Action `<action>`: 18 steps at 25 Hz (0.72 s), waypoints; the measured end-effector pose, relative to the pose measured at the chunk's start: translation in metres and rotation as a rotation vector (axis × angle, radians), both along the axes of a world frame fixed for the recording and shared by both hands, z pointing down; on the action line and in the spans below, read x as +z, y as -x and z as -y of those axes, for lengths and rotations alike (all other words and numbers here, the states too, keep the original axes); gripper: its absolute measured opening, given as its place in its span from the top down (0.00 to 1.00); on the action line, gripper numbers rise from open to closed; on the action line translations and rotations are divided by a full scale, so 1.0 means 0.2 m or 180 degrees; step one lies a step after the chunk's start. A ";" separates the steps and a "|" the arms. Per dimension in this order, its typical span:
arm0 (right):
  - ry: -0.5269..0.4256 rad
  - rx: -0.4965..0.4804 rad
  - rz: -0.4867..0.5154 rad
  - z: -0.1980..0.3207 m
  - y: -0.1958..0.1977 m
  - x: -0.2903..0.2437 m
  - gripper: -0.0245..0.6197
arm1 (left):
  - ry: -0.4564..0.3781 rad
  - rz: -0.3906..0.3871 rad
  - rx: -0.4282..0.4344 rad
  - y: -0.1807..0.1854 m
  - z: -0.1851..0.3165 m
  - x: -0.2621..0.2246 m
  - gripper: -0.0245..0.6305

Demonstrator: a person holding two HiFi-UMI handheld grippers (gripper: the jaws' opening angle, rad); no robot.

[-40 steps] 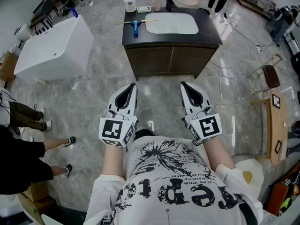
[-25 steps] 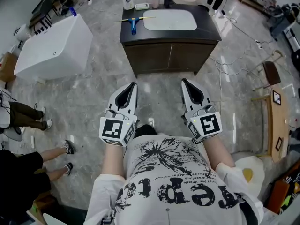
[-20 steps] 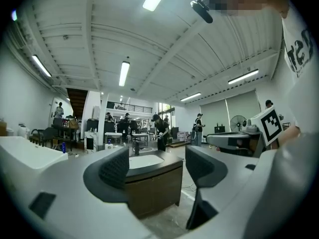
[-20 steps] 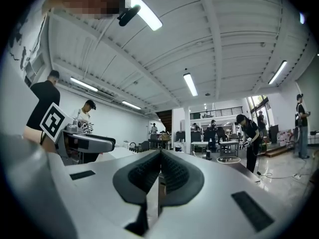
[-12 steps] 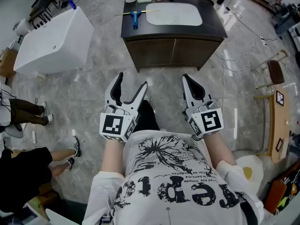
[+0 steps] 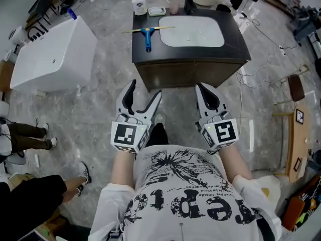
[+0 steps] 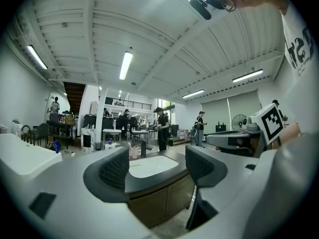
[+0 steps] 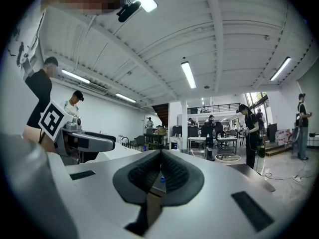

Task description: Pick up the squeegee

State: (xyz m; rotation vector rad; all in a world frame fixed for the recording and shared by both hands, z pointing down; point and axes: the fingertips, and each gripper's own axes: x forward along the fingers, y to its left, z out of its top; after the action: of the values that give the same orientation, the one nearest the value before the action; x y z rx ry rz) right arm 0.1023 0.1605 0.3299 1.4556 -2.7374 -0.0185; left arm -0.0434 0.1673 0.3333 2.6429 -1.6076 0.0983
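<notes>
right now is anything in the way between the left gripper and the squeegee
Nothing visible. The squeegee lies in the open on the counter, left of the basin. The left gripper, jaws just opened and empty, is short of the cabinet, only floor between.

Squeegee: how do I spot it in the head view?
Find the dark cabinet with the white basin straight ahead. On its counter, left of the basin, lies the squeegee, near a white pump bottle. It alone is T-shaped: a blue handle with a thin yellowish blade across it.

squeegee on counter | sink right of it | bathtub left of counter
</notes>
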 end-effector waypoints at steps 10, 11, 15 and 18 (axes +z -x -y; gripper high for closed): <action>0.0024 0.0145 -0.0156 1.01 0.39 -0.03 0.94 | 0.0074 -0.0063 0.0039 0.45 1.05 -0.01 0.44; 0.0033 0.0156 -0.0169 1.10 0.42 -0.02 0.94 | 0.0096 -0.0059 0.0054 0.48 1.13 0.01 0.44; 0.0126 0.0208 -0.0162 1.36 0.49 0.04 0.94 | 0.0247 -0.0039 0.0054 0.56 1.39 0.08 0.44; 0.0227 0.0202 -0.0160 1.52 0.53 0.10 0.94 | 0.0339 -0.0062 0.0009 0.59 1.55 0.14 0.44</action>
State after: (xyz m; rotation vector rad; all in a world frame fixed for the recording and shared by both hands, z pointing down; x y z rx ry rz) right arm -0.0030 -0.1437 0.3503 1.5009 -2.6228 0.0432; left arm -0.1615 -0.1419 0.3619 2.5587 -1.5471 0.1535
